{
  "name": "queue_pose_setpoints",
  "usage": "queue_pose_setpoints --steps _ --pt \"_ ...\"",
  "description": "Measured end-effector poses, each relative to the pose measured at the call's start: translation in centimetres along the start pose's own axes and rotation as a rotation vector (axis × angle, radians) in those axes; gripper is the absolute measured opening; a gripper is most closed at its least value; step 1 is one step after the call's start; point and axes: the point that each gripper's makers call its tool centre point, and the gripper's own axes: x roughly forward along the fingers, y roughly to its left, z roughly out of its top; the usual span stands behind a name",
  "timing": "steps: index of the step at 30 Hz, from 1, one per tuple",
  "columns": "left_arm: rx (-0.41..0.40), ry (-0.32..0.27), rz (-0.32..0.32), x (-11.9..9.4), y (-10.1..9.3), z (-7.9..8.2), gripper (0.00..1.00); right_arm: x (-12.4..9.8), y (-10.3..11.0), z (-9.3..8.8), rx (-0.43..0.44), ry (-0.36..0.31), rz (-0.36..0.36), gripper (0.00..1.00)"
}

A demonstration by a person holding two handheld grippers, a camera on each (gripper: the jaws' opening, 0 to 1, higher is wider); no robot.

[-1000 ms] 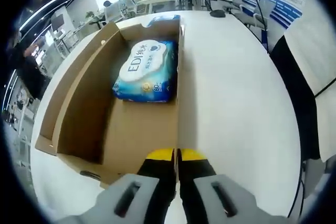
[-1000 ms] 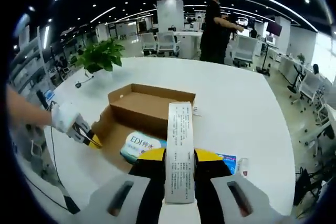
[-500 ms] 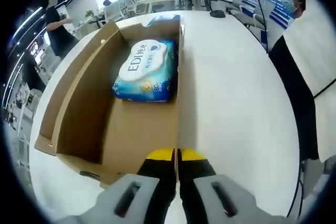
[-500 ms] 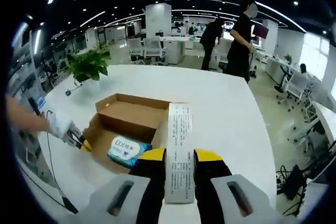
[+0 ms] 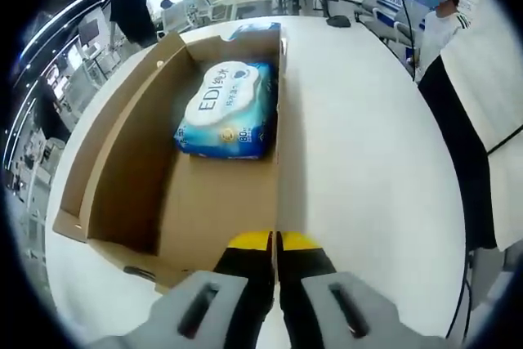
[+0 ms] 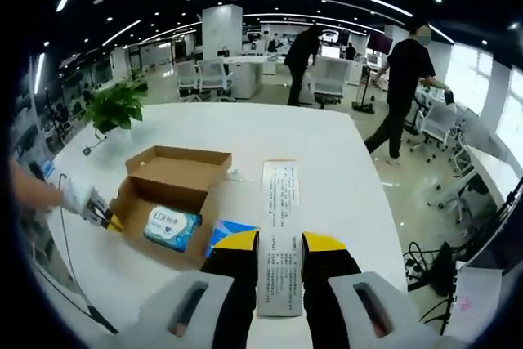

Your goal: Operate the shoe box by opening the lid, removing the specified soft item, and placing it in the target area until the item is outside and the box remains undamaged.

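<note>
An open cardboard shoe box (image 5: 131,161) lies on the white table, its lid flap folded out to the left. Inside, at the far end, lies a blue and white soft wipes pack (image 5: 227,108). My left gripper (image 5: 274,243) is shut on the near end of the box's right wall. In the right gripper view the box (image 6: 176,181) sits far off to the left with the pack (image 6: 172,226) in it, and the left gripper (image 6: 105,217) is at its left corner. My right gripper (image 6: 280,241) is shut on a white printed paper strip (image 6: 279,210), high above the table.
A flat blue item (image 6: 233,230) lies on the table against the box's end. A potted plant (image 6: 114,104) stands at the table's far left. A person (image 5: 482,120) stands at the table's right edge. Other people walk among office chairs (image 6: 327,87) behind.
The right gripper with its paper strip has drawn up and back from the box, which looks smaller now. The left gripper and box have not moved. People in the background have walked on.
</note>
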Motion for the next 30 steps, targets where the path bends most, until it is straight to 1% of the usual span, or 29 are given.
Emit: queue_pose_setpoints --steps 4,9,12,14,15,17,19,21,23,26,30 --pt "0.0 0.001 0.0 0.0 0.0 0.0 0.0 -0.4 -0.7 -1.0 -0.008 0.01 -0.018 0.17" --pt "0.004 0.0 -0.001 0.1 0.1 0.0 0.0 -0.4 -2.0 -2.6 -0.059 0.02 -0.059 0.17" --pt "0.011 -0.002 0.005 0.0 0.0 0.0 0.0 -0.4 -2.1 -3.6 -0.038 0.033 -0.045 0.17" --pt "0.01 -0.001 0.005 0.0 0.0 0.0 0.0 -0.4 -2.2 -4.0 -0.04 0.039 -0.05 0.17" --pt "0.007 0.0 0.003 0.0 0.0 0.0 0.0 -0.3 -2.4 -4.6 -0.04 0.049 -0.056 0.17" --pt "0.006 0.002 0.001 0.0 0.0 0.0 0.0 -0.3 -2.6 -5.3 -0.024 0.064 -0.056 0.17" --pt "0.008 0.002 -0.001 0.0 0.0 0.0 0.0 -0.2 -3.0 -5.8 -0.013 0.06 -0.061 0.17" --pt "0.009 0.0 -0.002 0.0 0.1 0.0 0.0 -0.1 -3.5 -6.4 0.02 0.058 -0.068 0.17" --pt "0.006 0.001 -0.004 0.0 0.1 -0.1 0.0 -0.1 -3.8 -7.0 0.037 0.066 -0.064 0.17" --pt "0.003 0.002 -0.005 0.0 0.1 0.0 0.0 -0.1 -3.8 -7.8 0.026 0.085 -0.06 0.17" --pt "0.001 0.002 -0.004 0.1 0.1 -0.1 0.0 0.3 -4.1 -8.7 0.04 0.094 -0.06 0.17"
